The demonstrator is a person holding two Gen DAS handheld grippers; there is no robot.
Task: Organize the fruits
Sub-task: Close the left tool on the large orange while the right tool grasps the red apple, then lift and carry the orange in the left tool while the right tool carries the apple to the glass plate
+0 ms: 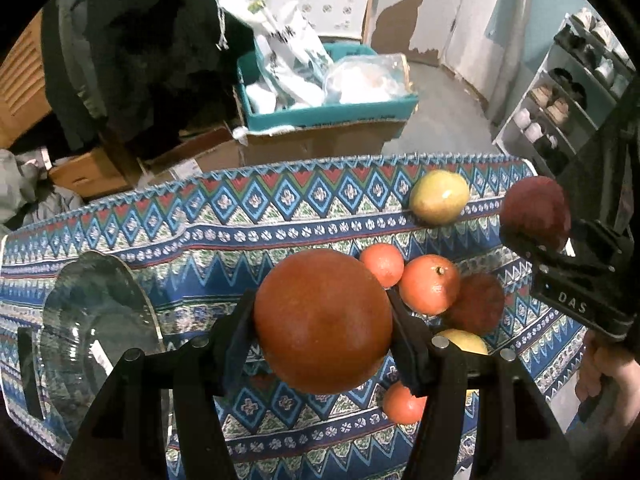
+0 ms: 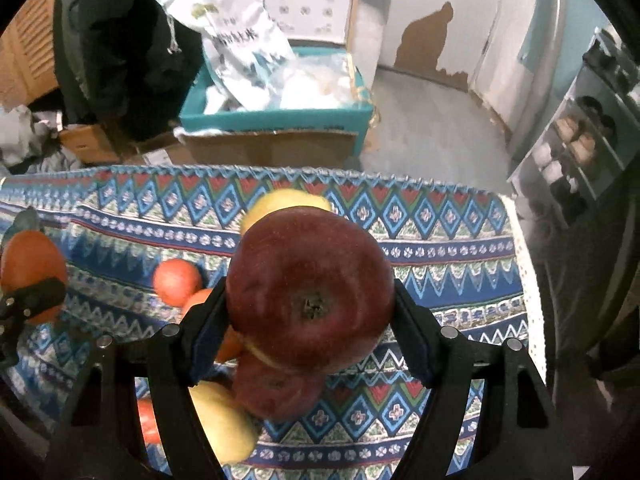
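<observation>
My left gripper (image 1: pixel 322 320) is shut on a large orange (image 1: pixel 322 320) and holds it above the patterned tablecloth (image 1: pixel 200 236). My right gripper (image 2: pixel 310 300) is shut on a dark red apple (image 2: pixel 310 292), also lifted; it shows at the right of the left wrist view (image 1: pixel 536 210). On the cloth lie several fruits: a yellow-green apple (image 1: pixel 439 197), small oranges (image 1: pixel 382 264) (image 1: pixel 430 290) (image 1: pixel 404 404), a red apple (image 1: pixel 478 306) and a yellow apple (image 2: pixel 224 420). A clear glass bowl (image 1: pixel 92 332) stands at the left.
Behind the table's far edge stand a teal box (image 1: pixel 320 114) with plastic bags, cardboard boxes (image 1: pixel 192 156) and dark hanging clothes (image 1: pixel 132 48). A shoe rack (image 1: pixel 560 96) stands at the right. The person's hand (image 1: pixel 608 376) holds the right gripper's handle.
</observation>
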